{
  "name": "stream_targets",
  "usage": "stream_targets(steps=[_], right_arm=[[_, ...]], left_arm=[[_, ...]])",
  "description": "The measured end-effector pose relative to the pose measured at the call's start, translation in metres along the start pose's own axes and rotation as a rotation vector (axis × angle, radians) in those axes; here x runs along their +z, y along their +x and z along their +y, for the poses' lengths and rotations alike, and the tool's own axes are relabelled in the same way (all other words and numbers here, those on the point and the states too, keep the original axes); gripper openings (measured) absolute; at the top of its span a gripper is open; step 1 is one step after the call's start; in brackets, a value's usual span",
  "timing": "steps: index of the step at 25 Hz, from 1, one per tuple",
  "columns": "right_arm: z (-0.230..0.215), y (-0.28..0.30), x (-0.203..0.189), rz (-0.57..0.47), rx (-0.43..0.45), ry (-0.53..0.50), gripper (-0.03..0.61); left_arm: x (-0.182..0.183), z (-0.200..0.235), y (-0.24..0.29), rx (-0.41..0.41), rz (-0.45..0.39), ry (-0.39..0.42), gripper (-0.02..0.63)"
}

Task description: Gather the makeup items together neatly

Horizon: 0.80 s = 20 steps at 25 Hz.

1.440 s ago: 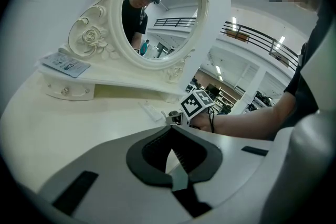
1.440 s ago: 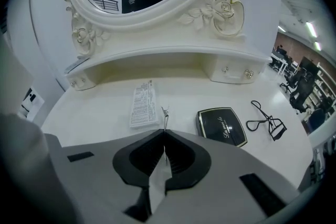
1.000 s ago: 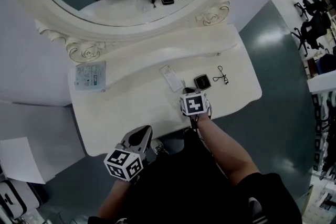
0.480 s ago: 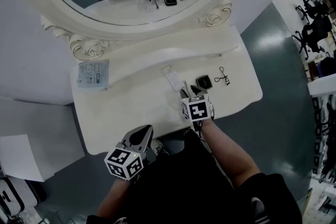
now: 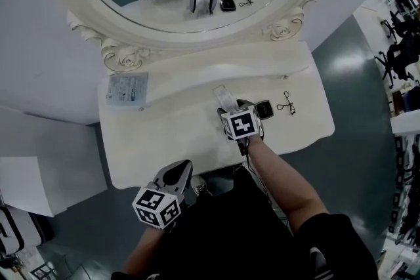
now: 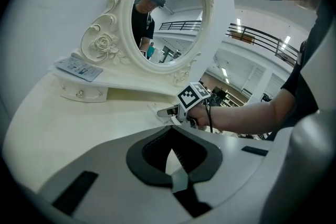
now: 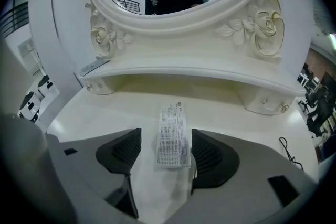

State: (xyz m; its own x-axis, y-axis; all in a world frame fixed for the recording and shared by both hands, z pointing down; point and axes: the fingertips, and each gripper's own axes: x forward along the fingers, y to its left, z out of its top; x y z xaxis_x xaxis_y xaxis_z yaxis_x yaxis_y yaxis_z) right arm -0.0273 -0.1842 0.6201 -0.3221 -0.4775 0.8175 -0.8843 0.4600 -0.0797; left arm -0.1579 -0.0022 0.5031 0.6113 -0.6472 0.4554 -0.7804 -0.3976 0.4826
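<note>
- Right hand-held gripper (image 7: 167,152) has just been opening. Its jaws are wide now, with the white packet (image 7: 172,136) lying loose between them on the desk (image 5: 170,141), mid-frame near the compact (image 5: 264,109).
- Left hand-held gripper (image 6: 172,165) is pinched together and empty (parked lower left).
- Risk: a jaw catching that thin packet on the way out would probably knock it crooked.

- Right claw (image 7: 168,153): jaws wide apart, just been opening, pads pressing on nothing.
- Flat white printed sachet (image 7: 173,136) lies on the table (image 7: 100,113) between the jaws, long axis pointing ahead.
- Ornate mirror (image 7: 173,13) dead ahead.
- Black wire loop (image 7: 287,148) far right.
</note>
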Motion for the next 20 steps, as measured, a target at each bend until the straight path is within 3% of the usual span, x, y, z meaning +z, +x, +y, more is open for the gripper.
stream_targets(steps=[11,17,20], right_arm=[[-0.011,0.037,0.016,0.088,0.007,0.062,0.294],[-0.004,0.041,0.019,0.119,-0.007,-0.049,0.29],[0.001,0.041,0.026,0.1,-0.015,-0.084,0.25]], left_arm=[[-0.006,0.012,-0.005,0.064,-0.016,-0.054,0.008],[-0.008,0.017,-0.003,0.079,-0.023,-0.083,0.008],[-0.008,0.016,-0.001,0.07,-0.023,-0.084,0.008]])
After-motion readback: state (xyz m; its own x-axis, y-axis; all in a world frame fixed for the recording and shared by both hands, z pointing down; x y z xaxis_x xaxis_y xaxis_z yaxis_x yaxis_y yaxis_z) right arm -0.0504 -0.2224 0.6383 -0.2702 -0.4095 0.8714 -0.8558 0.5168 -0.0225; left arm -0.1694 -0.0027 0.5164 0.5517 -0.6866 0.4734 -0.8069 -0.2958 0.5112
